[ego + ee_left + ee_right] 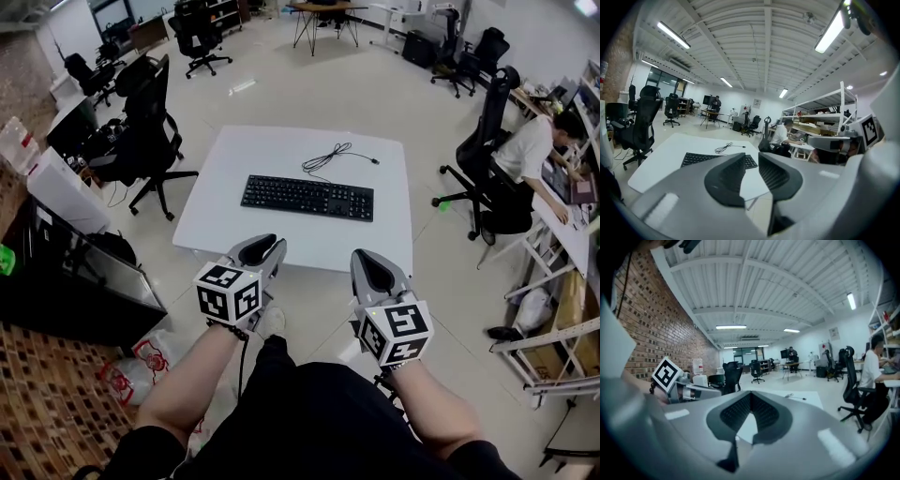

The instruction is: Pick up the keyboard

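A black keyboard (307, 197) lies flat on the white table (234, 159), a little right of its middle, with its black cable (333, 157) coiled behind it. In the left gripper view the keyboard (696, 159) shows beyond the jaws, partly hidden by them. Both grippers hang in front of the table's near edge, short of the keyboard and apart from it. My left gripper (262, 246) (751, 161) is open, with a narrow gap and nothing in it. The right gripper (373, 267) (750, 397) is shut, tips together, and empty.
A black office chair (141, 131) stands at the table's left side. Another chair and a seated person (530, 150) at a desk are at the right. A dark cabinet (84, 272) sits at my near left, and white shelving (562, 319) at my near right.
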Motion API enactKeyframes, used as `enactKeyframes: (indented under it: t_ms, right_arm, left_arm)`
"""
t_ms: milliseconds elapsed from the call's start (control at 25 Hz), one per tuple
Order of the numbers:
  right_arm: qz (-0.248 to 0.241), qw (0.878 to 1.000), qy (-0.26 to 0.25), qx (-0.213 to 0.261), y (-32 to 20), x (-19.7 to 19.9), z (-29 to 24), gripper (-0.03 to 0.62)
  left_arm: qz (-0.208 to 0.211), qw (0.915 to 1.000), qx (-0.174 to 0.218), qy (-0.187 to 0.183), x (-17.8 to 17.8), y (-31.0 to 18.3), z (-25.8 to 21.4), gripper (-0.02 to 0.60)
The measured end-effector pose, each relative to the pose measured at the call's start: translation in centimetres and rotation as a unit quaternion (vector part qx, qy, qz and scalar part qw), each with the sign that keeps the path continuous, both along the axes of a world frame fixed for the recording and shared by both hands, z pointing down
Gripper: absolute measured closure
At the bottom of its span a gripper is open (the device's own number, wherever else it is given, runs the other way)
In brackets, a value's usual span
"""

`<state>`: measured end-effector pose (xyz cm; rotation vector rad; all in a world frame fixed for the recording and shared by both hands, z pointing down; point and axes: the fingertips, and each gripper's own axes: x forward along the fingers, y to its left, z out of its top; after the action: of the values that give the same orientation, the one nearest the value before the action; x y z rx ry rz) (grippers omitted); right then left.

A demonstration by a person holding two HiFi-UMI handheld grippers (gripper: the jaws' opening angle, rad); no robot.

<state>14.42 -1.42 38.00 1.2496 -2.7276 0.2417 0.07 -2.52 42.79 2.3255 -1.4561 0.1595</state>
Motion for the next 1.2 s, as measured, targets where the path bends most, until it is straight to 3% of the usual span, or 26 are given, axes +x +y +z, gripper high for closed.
enactKeyframes:
  t_ms: [320,640,920,1200]
  right_arm:
    - [0.019,0.999,0.015,-0.029,-5.4,-1.8,1.8,0.592]
    - [0.029,0.997,0.022,-0.064,-12.0,-5.9,3.7,0.592]
    - [0.037,0.994,0.024,-0.101,-16.3,-9.4,6.3,0.592]
    - [0.068,0.988,0.025,-0.137,-19.3,-10.4,8.7,0.592]
  left_arm:
    - [-0.045,0.9978,-0.049,0.005,-7.8,-7.5,4.1,0.486]
    - [-0.080,0.9891,-0.123,0.009,-15.4,-15.7,10.2,0.459]
    - [-0.100,0.9684,-0.222,0.056,-20.4,-21.4,17.4,0.449]
    - [-0.076,0.9539,-0.281,0.074,-22.2,-25.4,22.2,0.445]
